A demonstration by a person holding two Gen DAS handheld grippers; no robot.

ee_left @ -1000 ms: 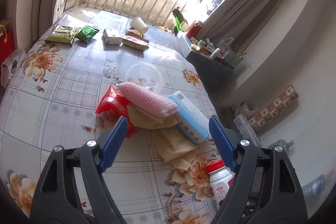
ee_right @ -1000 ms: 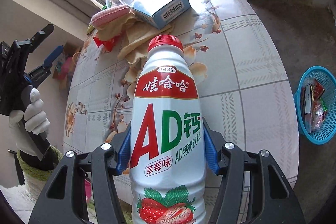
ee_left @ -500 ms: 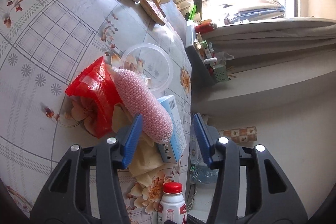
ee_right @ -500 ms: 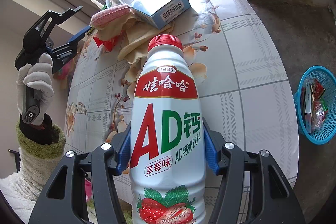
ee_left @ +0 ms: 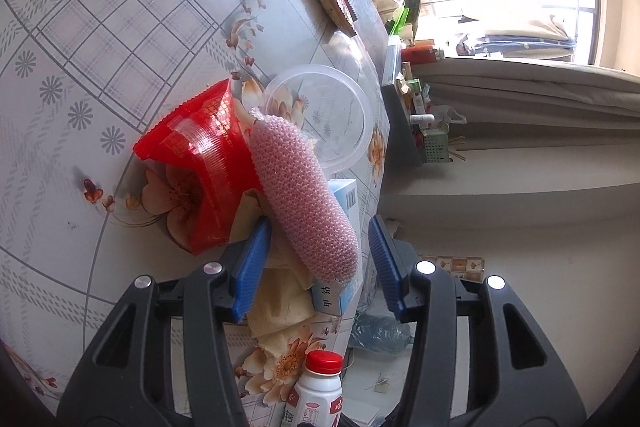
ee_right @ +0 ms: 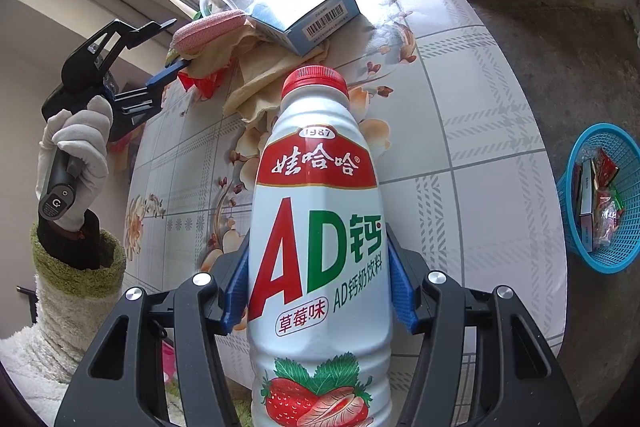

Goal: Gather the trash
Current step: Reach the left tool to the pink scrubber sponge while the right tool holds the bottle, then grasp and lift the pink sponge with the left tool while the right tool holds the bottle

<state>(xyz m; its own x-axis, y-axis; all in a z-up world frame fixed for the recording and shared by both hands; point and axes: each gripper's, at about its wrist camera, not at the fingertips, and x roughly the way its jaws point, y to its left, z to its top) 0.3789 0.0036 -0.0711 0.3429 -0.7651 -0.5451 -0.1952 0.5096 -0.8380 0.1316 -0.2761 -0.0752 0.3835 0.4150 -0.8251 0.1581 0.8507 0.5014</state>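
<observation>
Our left claw (ee_left: 316,263) stands half open, empty, straddling the near end of the pink foam net sleeve (ee_left: 302,195), whose long axis runs ahead; right claw (ee_right: 316,287) grips the milk-drink bottle (ee_right: 316,227).

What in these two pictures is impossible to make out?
- White strawberry-milk bottle: its base, cut off by the right wrist view's bottom edge.
- Pale blue cardboard box: mostly hidden under the pink bubble-wrap roll in the left wrist view.
- Blue plastic basket: its far side, cut by the right wrist view's rim; wrappers inside too small to read.
- Left gripper: whether its fingers touch the roll.
</observation>
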